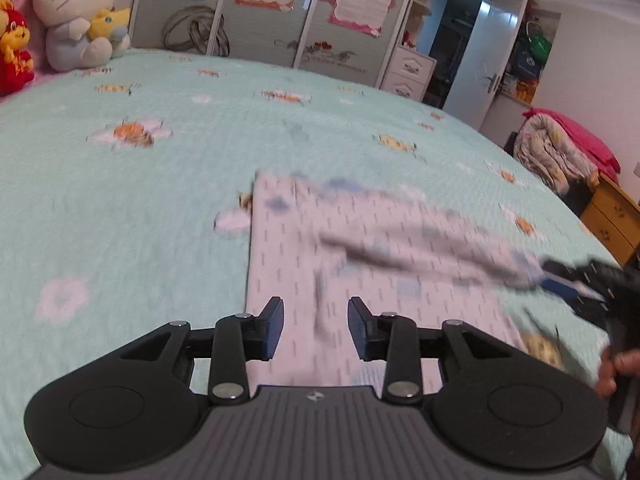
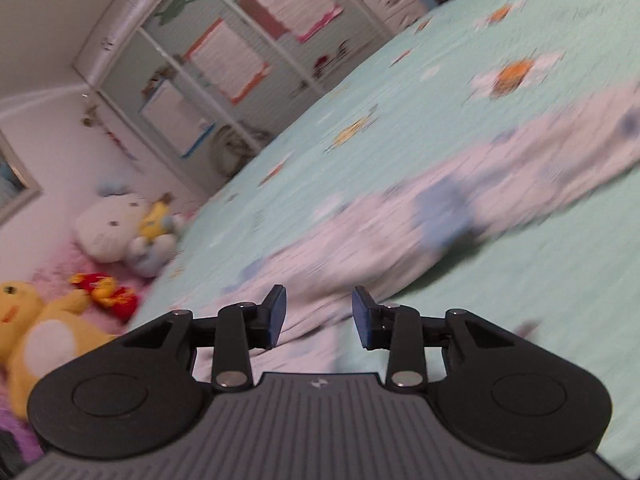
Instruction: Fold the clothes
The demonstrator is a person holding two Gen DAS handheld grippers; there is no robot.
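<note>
Pale lilac cloth point(image 1: 360, 240), printed with small dashes and blue patches, lying folded on the mint bedspread point(image 1: 140, 200), its left edge straight and its near end running under the left gripper point(image 1: 316, 328). Blurred in both views, more so in the right wrist view, where the same garment point(image 2: 400, 232) stretches away to the upper right.

Left gripper poised over the near part of the cloth, jaws partly apart, nothing pinched between the blue pads point(image 1: 276, 332); fabric visible through the gap, contact with it not clear. Right gripper point(image 2: 318, 316) likewise part-way apart and empty-jawed, with an edge of the cloth beneath and ahead of it. Seen from the left wrist view as a dark, blurred shape point(image 1: 592, 280) at the cloth's right end, with fingers of a hand point(image 1: 616, 368) wrapped round its handle at the frame's right edge.

Bedspread dotted with white-and-orange flowers. At the head of the bed, on pink bedding: white cat plush point(image 1: 76, 12) holding a small yellow toy, a red and yellow plush point(image 1: 14, 48) beside it, and a big yellow bear plush point(image 2: 36, 328) in the right wrist view. Beyond the bed, wardrobe doors point(image 1: 256, 12) hung with printed sheets, an open white door point(image 1: 480, 64), a bundle of quilts point(image 1: 560, 148) and a wooden cabinet point(image 1: 612, 216).
</note>
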